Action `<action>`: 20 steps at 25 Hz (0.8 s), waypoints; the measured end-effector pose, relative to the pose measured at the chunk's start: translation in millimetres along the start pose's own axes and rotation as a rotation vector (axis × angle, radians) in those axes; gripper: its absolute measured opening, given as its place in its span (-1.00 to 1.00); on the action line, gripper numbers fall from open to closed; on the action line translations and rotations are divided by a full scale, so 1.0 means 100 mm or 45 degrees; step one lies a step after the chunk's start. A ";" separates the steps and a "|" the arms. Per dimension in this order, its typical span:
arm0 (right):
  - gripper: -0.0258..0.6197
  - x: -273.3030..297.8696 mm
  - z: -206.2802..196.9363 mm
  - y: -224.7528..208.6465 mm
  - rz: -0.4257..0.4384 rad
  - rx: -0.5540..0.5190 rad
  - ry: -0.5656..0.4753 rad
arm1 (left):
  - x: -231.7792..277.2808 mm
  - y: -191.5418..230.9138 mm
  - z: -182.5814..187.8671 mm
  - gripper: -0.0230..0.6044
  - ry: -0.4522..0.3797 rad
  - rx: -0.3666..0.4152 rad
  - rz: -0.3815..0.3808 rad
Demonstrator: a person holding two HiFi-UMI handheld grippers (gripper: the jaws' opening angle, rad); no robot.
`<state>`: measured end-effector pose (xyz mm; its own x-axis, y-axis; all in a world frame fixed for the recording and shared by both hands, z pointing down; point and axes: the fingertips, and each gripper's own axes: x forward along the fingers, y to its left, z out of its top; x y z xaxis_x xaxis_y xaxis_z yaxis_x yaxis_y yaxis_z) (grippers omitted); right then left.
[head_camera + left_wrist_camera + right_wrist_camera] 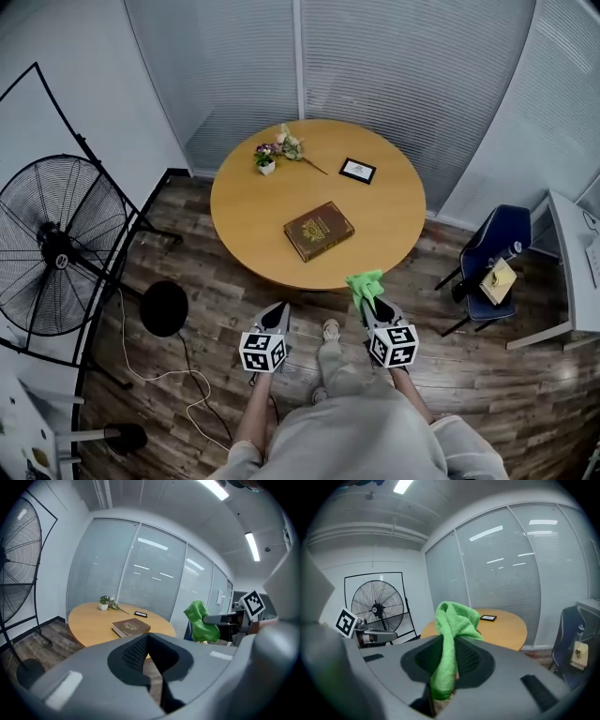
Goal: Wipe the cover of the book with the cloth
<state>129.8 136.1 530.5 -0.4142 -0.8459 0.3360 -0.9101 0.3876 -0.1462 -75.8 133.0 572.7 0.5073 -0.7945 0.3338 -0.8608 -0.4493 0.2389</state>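
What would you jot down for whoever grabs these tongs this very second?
The left tongs are shut and empty, held short of the table.
The right tongs are shut on the fluffy green cloth, which bunches up past their tips.
The brown hardcover book with gold cover ornament lies closed and flat on the round wooden table, toward its near edge, ahead of both tongs.
Done: the cloth is in the grip.
Left: bring the cloth to the book's cover and wipe it; they do not touch yet.
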 end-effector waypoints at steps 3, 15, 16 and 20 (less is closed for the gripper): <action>-0.68 0.11 -0.02 -0.05 0.007 0.008 0.005 | 0.15 0.02 0.04 -0.90 -0.001 -0.010 -0.003; -0.68 0.99 0.15 -0.42 0.068 0.047 0.053 | 1.03 0.35 0.29 -0.90 0.061 -0.029 0.011; -0.68 1.07 0.18 -0.45 0.077 0.049 0.059 | 1.09 0.39 0.29 -0.90 0.071 -0.034 0.019; -0.68 1.42 0.29 -0.60 0.106 0.059 0.078 | 1.34 0.58 0.32 -0.90 0.113 -0.051 0.056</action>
<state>125.5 -18.1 560.3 -0.4884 -0.7871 0.3768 -0.8726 0.4369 -0.2183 -58.9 -12.1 601.8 0.4723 -0.7727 0.4240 -0.8809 -0.3967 0.2582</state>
